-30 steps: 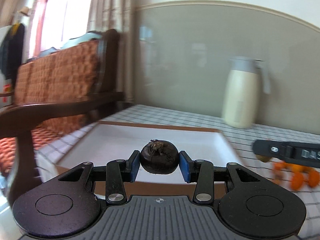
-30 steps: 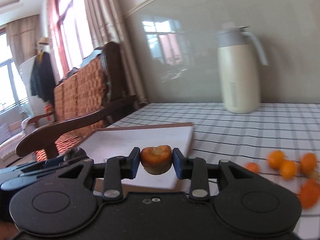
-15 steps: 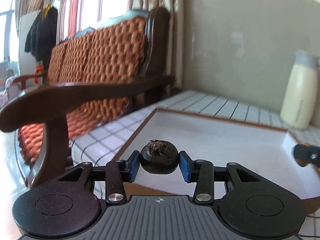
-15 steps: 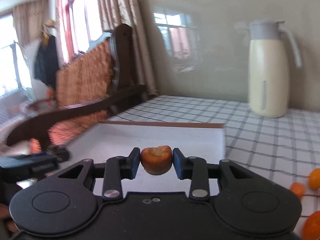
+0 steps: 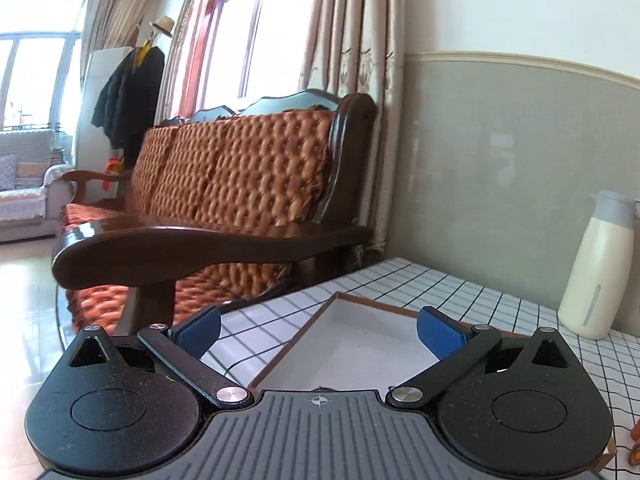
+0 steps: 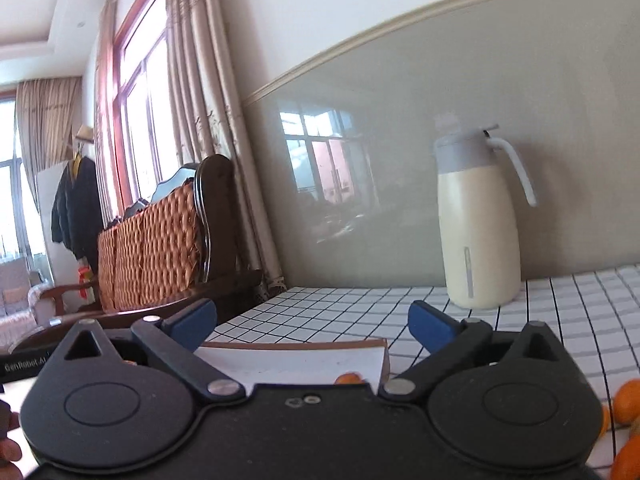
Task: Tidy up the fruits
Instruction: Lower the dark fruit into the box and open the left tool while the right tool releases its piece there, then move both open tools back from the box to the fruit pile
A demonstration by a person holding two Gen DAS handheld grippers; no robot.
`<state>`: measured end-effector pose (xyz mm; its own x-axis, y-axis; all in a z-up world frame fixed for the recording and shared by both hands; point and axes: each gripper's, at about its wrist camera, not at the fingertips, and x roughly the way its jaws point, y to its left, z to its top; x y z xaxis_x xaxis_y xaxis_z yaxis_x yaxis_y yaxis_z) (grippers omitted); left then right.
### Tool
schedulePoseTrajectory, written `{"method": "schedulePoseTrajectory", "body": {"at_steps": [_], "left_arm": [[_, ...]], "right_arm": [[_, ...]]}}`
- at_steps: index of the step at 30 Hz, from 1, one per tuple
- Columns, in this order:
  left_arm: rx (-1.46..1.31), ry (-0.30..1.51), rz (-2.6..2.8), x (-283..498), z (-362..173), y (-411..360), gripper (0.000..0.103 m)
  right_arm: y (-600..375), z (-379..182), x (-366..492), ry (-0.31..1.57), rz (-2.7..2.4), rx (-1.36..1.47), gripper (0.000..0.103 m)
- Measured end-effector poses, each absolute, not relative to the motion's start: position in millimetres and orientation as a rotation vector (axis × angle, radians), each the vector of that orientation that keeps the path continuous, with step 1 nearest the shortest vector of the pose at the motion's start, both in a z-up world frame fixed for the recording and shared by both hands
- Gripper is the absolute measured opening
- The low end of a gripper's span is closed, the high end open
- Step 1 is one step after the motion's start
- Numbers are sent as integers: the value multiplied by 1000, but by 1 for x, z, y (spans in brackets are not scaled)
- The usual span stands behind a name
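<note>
My left gripper (image 5: 320,326) is open and empty above the near corner of the white tray (image 5: 360,344) with a brown rim. The dark fruit it held is out of sight. My right gripper (image 6: 312,322) is open and empty over the same tray (image 6: 288,362). An orange fruit (image 6: 347,379) lies in the tray just past the gripper body. Several small oranges (image 6: 628,400) lie on the checked tablecloth at the right; one edge shows in the left wrist view (image 5: 635,456).
A cream thermos jug (image 6: 476,236) stands on the checked table by the grey wall, also in the left wrist view (image 5: 600,268). A wooden sofa with an orange cushion (image 5: 224,216) stands left of the table. The left gripper's body (image 6: 24,364) shows at the left edge.
Both grippers have opened. The dark fruit has left the left gripper and the orange fruit has left the right one and now lies in the tray. Both cameras have tilted up.
</note>
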<state>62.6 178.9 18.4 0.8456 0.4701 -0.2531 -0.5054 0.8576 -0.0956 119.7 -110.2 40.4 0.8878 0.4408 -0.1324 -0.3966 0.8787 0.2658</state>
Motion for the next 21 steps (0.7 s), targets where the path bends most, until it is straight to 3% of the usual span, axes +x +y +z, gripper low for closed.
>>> {"method": "schedulePoseTrajectory", "body": {"at_steps": [21], "left_arm": [[-49,286,369,65,14,106,103]], "right_arm": [[-151,31,99,272,443,162,97]]}}
